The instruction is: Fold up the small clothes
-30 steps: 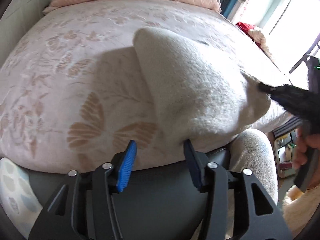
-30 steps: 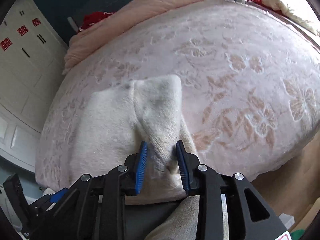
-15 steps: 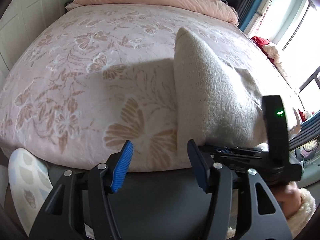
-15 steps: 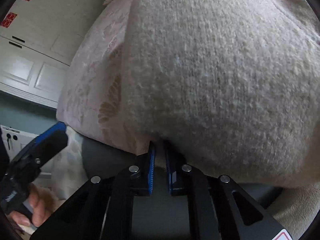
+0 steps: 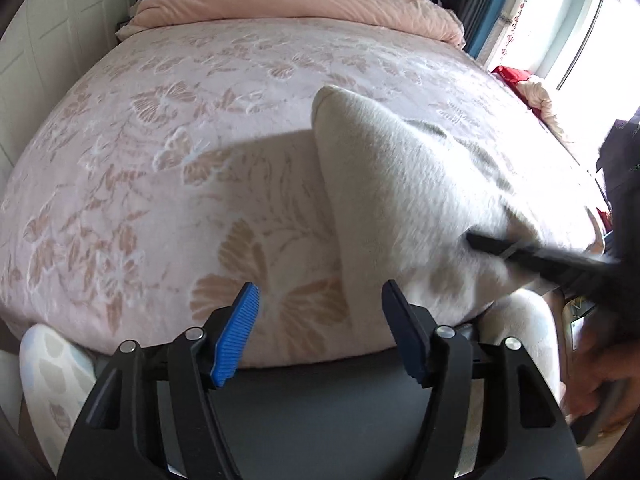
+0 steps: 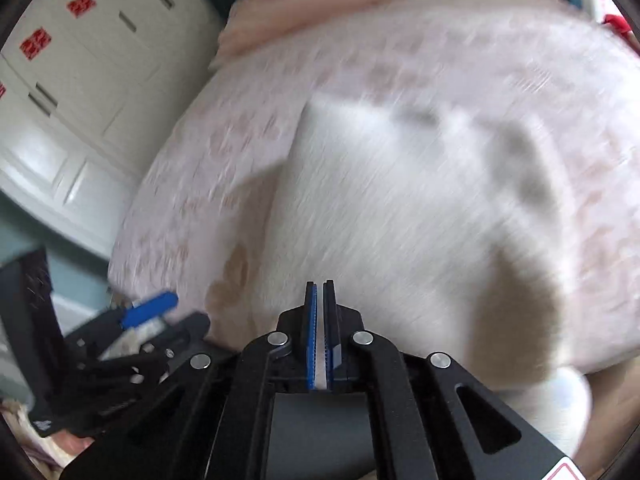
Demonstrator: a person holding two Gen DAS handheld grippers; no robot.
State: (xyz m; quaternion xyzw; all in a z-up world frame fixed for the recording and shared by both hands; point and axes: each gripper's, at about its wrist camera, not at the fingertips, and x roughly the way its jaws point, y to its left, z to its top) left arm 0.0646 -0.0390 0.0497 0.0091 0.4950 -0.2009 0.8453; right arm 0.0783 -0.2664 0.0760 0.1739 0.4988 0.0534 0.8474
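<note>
My right gripper (image 6: 320, 286) is clamped shut on the near edge of the cream fleece garment (image 5: 400, 184), which sits on the near right part of the pink floral bed (image 5: 200, 128), one corner standing up. My left gripper (image 5: 320, 300) hangs over the bed's near edge, jaws opening with nothing between them. Risk as I see it: only a thin bit of fleece is pinched, so a fast pull could slip it free, or drag the whole piece off the near edge.
</note>
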